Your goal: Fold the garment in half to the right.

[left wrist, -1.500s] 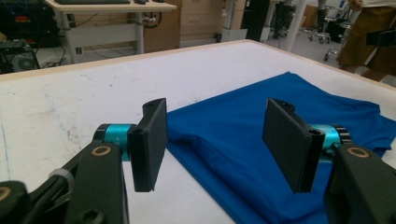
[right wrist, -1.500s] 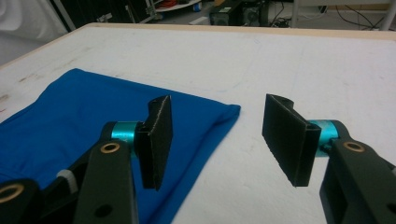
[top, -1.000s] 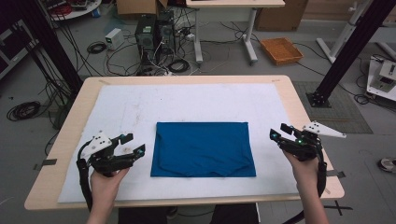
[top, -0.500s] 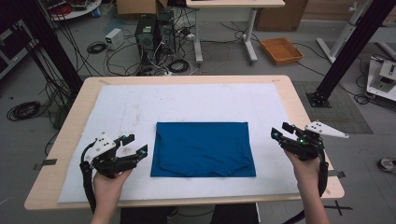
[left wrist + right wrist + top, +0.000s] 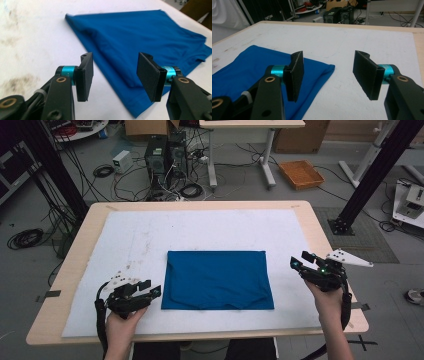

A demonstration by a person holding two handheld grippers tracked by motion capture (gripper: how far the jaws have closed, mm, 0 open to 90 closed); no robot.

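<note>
High view, one blue cloth (image 5: 217, 279), two tools

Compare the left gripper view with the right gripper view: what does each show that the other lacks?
Left gripper view alone: the blue garment's hemmed near corner and brown stains on the white mat.
Right gripper view alone: the table's wooden edge, the floor beyond, and computer towers.
Both: the folded blue garment on the white mat, seen between open fingers holding nothing.
</note>
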